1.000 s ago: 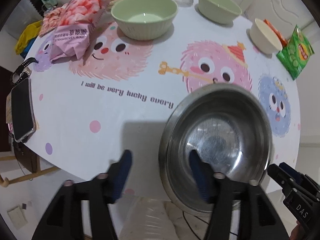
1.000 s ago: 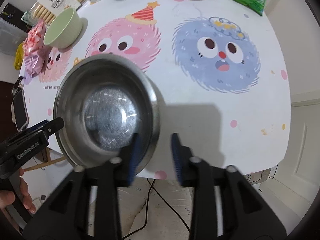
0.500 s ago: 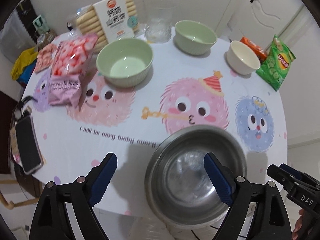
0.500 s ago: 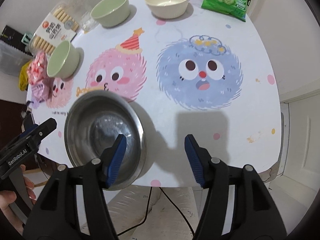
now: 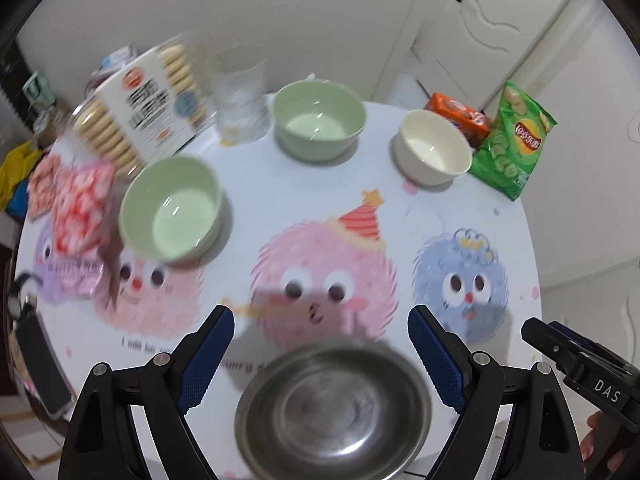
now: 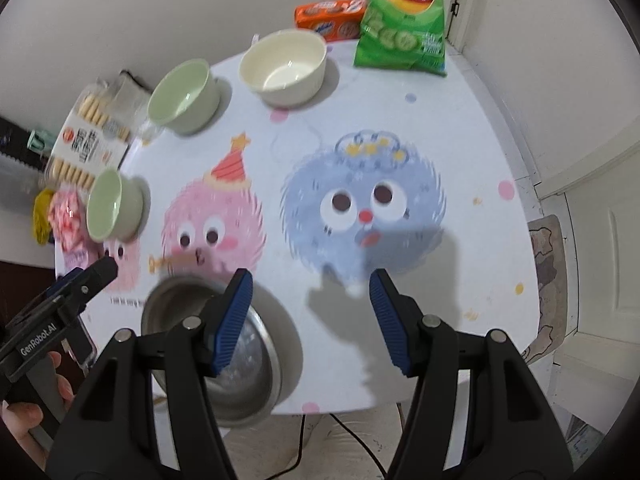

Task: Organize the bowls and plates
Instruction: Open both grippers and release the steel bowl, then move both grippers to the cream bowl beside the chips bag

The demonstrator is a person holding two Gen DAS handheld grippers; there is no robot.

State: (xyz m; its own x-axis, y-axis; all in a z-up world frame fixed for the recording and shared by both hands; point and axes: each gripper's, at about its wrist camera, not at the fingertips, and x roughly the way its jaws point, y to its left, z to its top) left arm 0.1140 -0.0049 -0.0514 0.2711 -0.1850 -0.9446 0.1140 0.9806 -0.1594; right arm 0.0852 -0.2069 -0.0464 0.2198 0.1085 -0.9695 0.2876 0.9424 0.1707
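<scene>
Steel bowl (image 5: 334, 408) sits free at near bench (image 5: 400, 208) edge, between spread left tongs (image 5: 320, 356); right tongs (image 6: 310, 316) spread, empty. Next judged: fetch near-left green bowl (image 5: 172, 208); pinch rim squarely, lift straight, nest into steel bowl.

We see both grippers now lifted off the steel bowl (image 5: 334, 408), which sinks to the lower edge of each frame. The left gripper (image 5: 322, 354) and right gripper (image 6: 311, 312) stand wider apart than before, gripping nothing, and more of the table's (image 6: 460, 128) far side appears at the top.
</scene>
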